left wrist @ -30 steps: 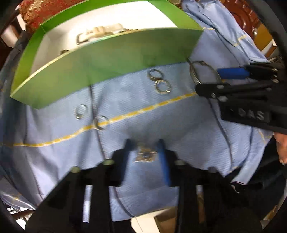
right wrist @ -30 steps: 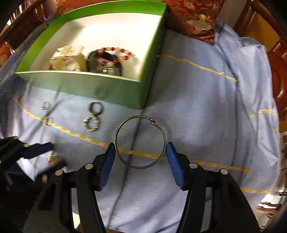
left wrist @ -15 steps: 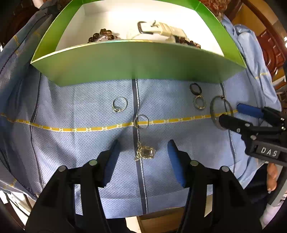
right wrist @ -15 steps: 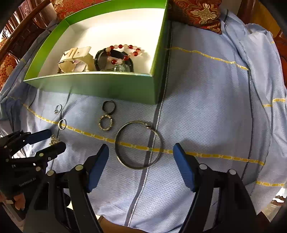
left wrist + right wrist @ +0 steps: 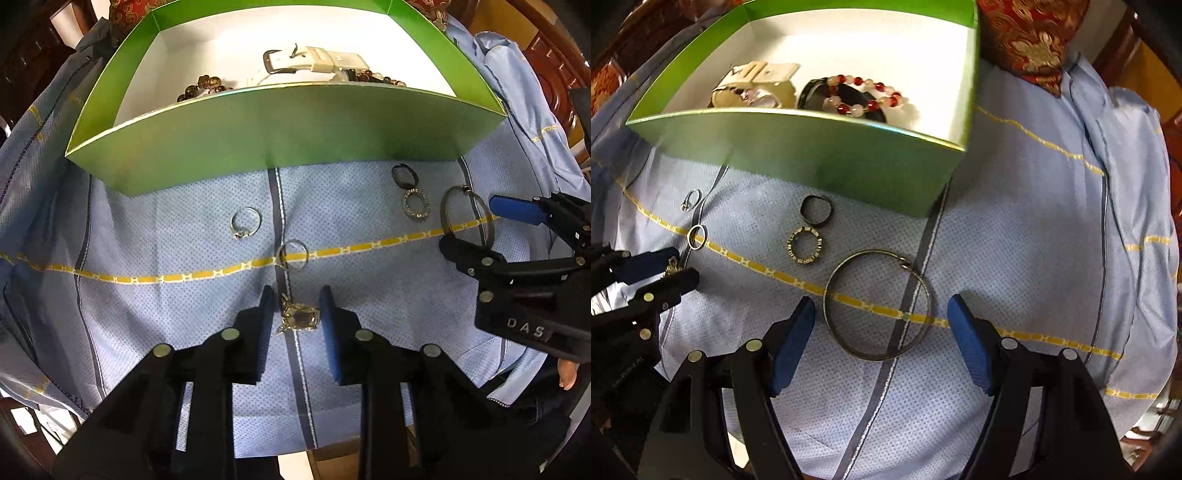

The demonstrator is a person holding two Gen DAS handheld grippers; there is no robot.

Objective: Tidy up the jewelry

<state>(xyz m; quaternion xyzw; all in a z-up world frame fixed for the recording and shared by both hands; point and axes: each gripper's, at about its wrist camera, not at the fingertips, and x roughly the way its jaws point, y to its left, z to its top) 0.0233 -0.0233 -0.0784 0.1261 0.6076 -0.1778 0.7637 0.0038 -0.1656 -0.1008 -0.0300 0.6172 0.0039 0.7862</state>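
Observation:
A small gold pendant (image 5: 301, 317) lies on the blue cloth between the pads of my left gripper (image 5: 297, 314). Its jaws are closing; the right pad is almost on the pendant, while a slim gap shows at the left pad. My right gripper (image 5: 881, 306) stands open, pointing down, with a pad on each side of a thin metal bangle (image 5: 879, 356) and clear of it. The green box (image 5: 277, 125) behind holds a white watch (image 5: 321, 61) and bead bracelets (image 5: 864, 105).
Loose on the cloth before the box are a stone-set ring (image 5: 240, 234), a plain ring (image 5: 277, 254), a dark ring (image 5: 803, 212) and a studded ring (image 5: 792, 245). The cloth drapes off the table's near edge. A red patterned cushion (image 5: 1034, 37) sits behind the box.
My left jaws spread wide, then narrowed again around the pendant, and the left view rolled to square up on the box. My right jaws widened around the bangle and sank slightly.

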